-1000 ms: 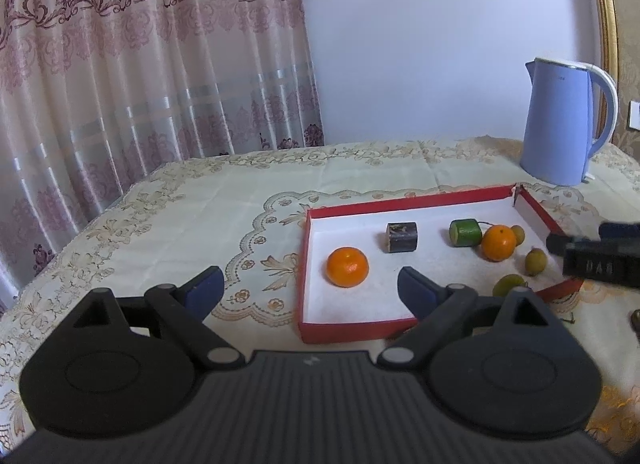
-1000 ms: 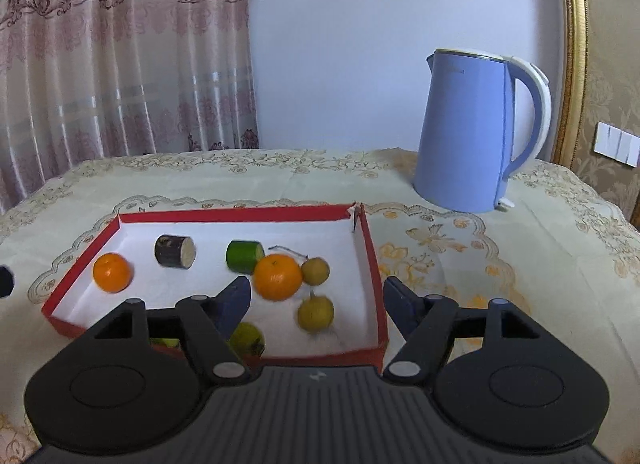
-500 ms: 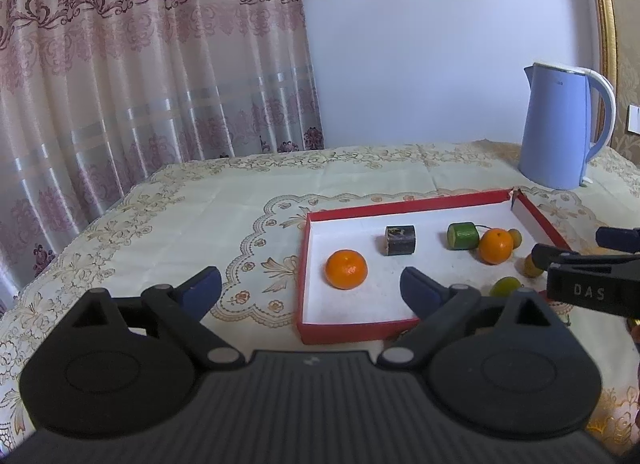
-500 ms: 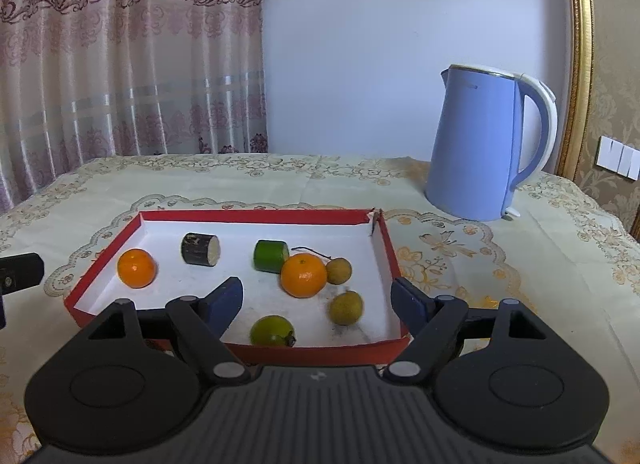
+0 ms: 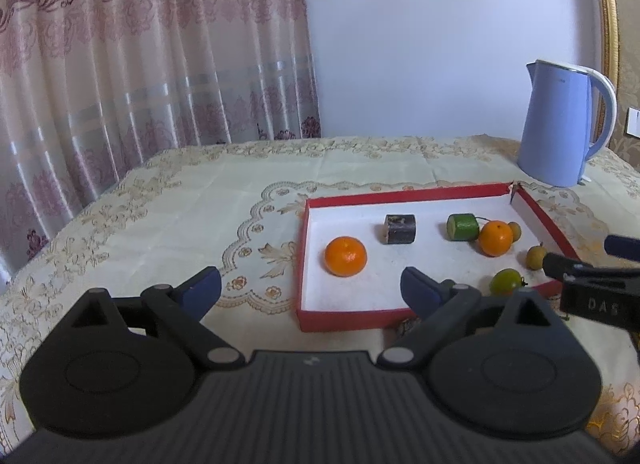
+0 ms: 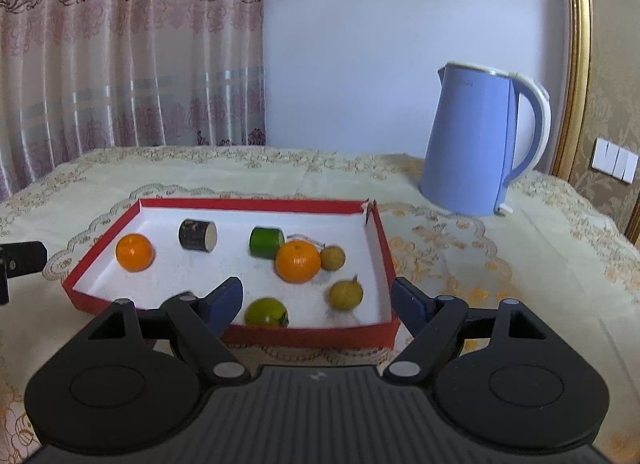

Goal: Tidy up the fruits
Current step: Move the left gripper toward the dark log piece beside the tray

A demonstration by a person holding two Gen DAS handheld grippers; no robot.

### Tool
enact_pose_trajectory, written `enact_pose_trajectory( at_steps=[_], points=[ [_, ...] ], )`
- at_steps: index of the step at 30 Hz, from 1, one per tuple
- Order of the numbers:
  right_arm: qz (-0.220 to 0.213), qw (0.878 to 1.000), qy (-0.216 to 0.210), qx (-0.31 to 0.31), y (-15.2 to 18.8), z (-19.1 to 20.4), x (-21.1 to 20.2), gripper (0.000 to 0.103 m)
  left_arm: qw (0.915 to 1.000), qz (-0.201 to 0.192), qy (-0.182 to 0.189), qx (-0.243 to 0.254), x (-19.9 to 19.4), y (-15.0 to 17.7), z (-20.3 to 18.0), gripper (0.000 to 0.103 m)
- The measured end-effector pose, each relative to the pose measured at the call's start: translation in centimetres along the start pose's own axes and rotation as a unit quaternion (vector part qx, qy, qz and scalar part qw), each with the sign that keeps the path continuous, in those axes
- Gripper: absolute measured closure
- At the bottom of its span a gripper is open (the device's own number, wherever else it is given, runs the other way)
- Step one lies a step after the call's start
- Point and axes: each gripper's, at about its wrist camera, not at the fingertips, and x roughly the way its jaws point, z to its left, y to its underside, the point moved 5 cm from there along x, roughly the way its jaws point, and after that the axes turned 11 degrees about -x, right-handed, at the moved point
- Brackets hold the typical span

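Your right gripper (image 6: pixel 316 300) has just been opening; its jaws stand released with nothing between them, low in the frame before the red tray (image 6: pixel 308 335). Your left gripper (image 5: pixel 310 286) is likewise released and empty. Two oranges (image 6: pixel 135 252), two cut cylinders and three small fruits lie in the tray, centre frame.

My left gripper (image 5: pixel 310 288) points forward and slightly down, its jaws spread wide with nothing between them. My right gripper (image 6: pixel 318 298) sits beside it at the same downward tilt; its jaws have just been opening and stand wide apart, gripping nothing.
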Motion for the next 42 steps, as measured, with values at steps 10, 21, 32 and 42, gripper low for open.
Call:
enact_pose_trajectory(
  at_steps=[10, 21, 32, 42],
  points=[
    [0.000, 1.000, 0.003, -0.015, 0.8, 0.7, -0.7, 0.012, 0.9997, 0.024, 0.003, 0.004, 1.6, 1.7, -0.8, 0.005],
    [0.010, 1.000, -0.004, -0.025, 2.5, 0.7, -1.3, 0.012, 0.9960, 0.086, 0.027, -0.002, 4.6, 3.8, -2.5, 0.005],
    [0.018, 0.999, -0.006, -0.026, 3.6, 0.4, -1.1, 0.012, 0.9951, 0.096, 0.018, 0.015, 6.4, 4.2, -4.9, 0.005],
    [0.028, 0.999, 0.018, -0.015, 4.6, -0.3, 0.2, 0.012, 0.9951, 0.095, 0.008, 0.024, 7.2, 4.5, -5.4, 0.005]
  ],
)
